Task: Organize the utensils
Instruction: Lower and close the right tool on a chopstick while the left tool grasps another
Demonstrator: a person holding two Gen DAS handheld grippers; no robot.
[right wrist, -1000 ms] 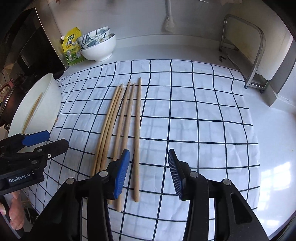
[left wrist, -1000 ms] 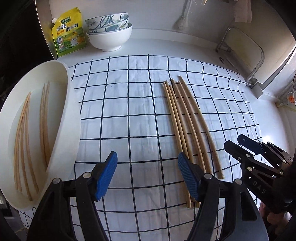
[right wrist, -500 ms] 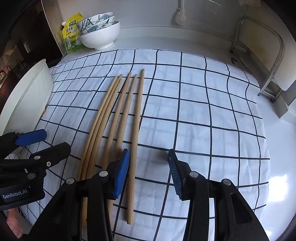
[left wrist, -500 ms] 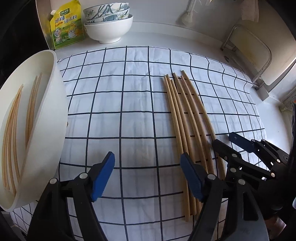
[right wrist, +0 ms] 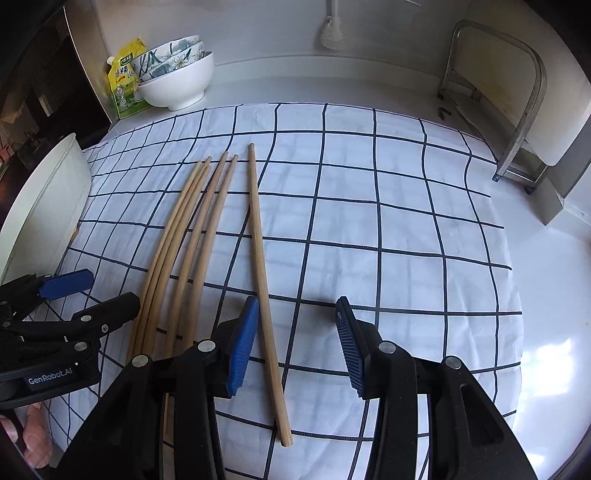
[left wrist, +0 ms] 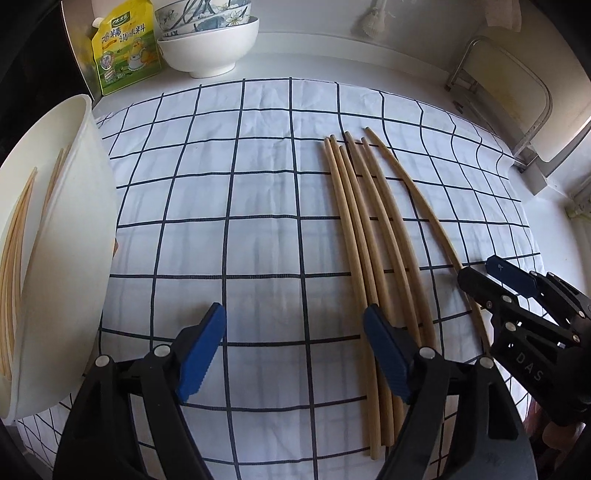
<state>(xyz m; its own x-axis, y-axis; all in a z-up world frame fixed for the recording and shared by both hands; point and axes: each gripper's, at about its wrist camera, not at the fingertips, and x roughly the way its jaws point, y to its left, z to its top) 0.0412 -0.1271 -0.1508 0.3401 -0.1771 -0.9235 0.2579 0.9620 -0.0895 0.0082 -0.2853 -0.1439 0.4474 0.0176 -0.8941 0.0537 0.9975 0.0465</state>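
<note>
Several wooden chopsticks (left wrist: 354, 221) lie side by side on the checked cloth (left wrist: 258, 206). My left gripper (left wrist: 295, 332) hovers low over the cloth with its jaws opening. Nothing is between them, and the chopsticks run under its right finger. The right gripper (right wrist: 295, 332) is open just above the cloth. The outermost chopstick (right wrist: 258, 240), a little apart from the other chopsticks (right wrist: 192, 240), passes between its pads close to the left one, untouched. Each gripper shows in the other's view: right gripper (left wrist: 476, 269), left gripper (right wrist: 110, 290). A white tub (left wrist: 66, 240) at the left holds more chopsticks (left wrist: 14, 240).
Stacked bowls (left wrist: 210, 44) and a yellow-green pouch (left wrist: 125, 51) stand at the back left of the white counter. A metal rack (left wrist: 517, 92) stands at the back right, and a brush (right wrist: 332, 33) hangs on the wall. The tub (right wrist: 40, 214) borders the cloth's left edge.
Both grippers have come lower and closer to the near ends of the chopsticks. The left jaws have spread wider. The right jaws have kept the same gap.
</note>
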